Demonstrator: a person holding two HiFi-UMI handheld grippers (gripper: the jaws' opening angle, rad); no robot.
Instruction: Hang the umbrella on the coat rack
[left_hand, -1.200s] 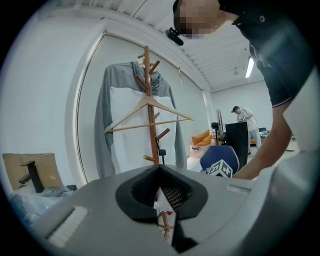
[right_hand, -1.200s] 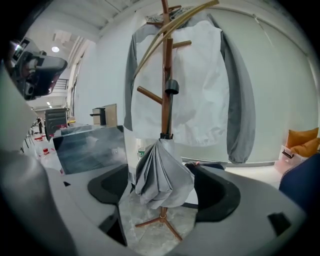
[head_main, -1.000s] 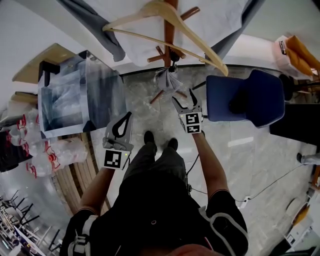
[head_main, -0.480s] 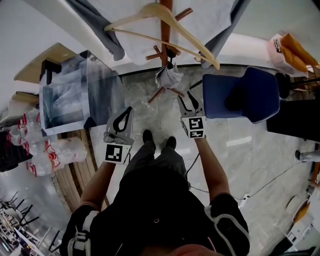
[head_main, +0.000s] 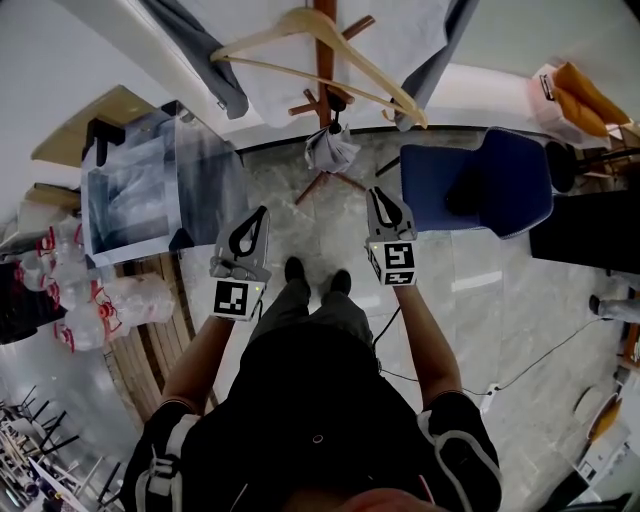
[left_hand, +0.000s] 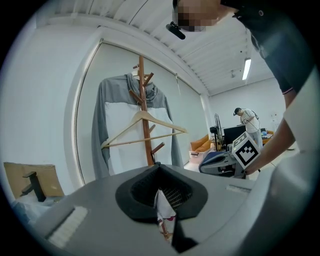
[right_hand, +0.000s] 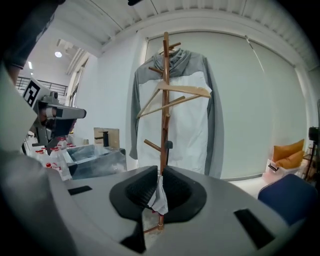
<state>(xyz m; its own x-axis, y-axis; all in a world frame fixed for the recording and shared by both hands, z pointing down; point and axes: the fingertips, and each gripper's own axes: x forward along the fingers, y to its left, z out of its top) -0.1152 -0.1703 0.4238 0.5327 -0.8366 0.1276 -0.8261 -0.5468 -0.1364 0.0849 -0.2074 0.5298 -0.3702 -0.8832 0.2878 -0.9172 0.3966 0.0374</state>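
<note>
The tall brown wooden coat rack (head_main: 322, 55) carries a grey-and-white hooded jacket (head_main: 275, 95) and a bare light wooden hanger (head_main: 365, 56). A blue padded chair (head_main: 480, 185) stands just to its right. The left gripper (head_main: 262, 213) has its jaws together and empty. The right gripper (head_main: 375, 193) has just been closing, its jaws now almost touching with nothing between them. The small folded grey umbrella (head_main: 330, 150) hangs from a lower peg of the rack, apart from both grippers. Each gripper's cube bears black-and-white square markers.

Umbrella (head_main: 330, 150) hangs on rack (head_main: 322, 45); chair (head_main: 480, 185) R of it.
</note>
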